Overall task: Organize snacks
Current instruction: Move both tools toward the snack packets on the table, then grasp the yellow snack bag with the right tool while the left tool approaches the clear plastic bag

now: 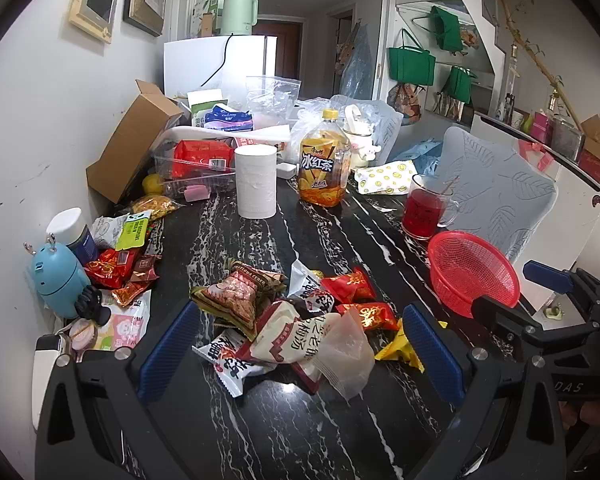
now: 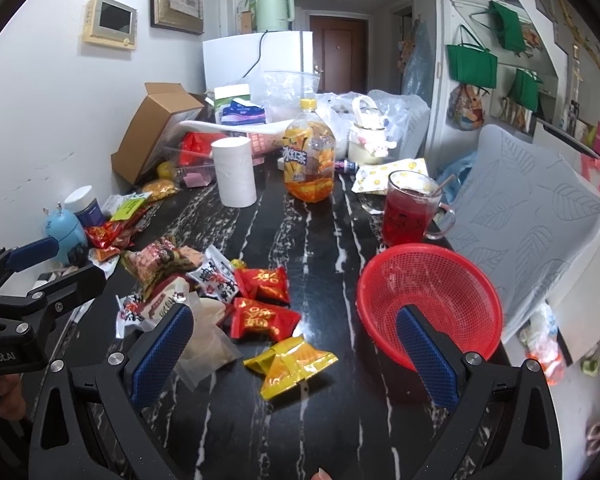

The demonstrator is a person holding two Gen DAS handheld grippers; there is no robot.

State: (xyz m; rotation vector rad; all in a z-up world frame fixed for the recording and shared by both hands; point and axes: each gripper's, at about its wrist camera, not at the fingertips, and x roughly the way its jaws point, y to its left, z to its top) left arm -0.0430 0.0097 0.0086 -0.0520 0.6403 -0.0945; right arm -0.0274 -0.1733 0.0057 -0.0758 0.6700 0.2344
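Note:
A heap of snack packets lies on the black marble table: a white packet (image 1: pixel 300 336), a green-and-red packet (image 1: pixel 236 296), two red packets (image 2: pixel 264 282) (image 2: pixel 262 318) and a yellow packet (image 2: pixel 292 364). My left gripper (image 1: pixel 296 350) hovers open over the heap, its blue fingers on either side of the white packet. My right gripper (image 2: pixel 296 354) is open just above the yellow packet. An empty red mesh basket (image 2: pixel 432 300) sits to the right, behind the right finger; in the left wrist view the red basket (image 1: pixel 472 272) shows at the right.
Behind stand a paper roll (image 1: pixel 256 182), an iced tea bottle (image 1: pixel 324 160) and a glass mug of red drink (image 2: pixel 408 210). More snacks (image 1: pixel 116 264), a blue gadget (image 1: pixel 58 280) and a cardboard box (image 1: pixel 132 144) line the left wall. A grey cushion (image 2: pixel 532 208) leans at right.

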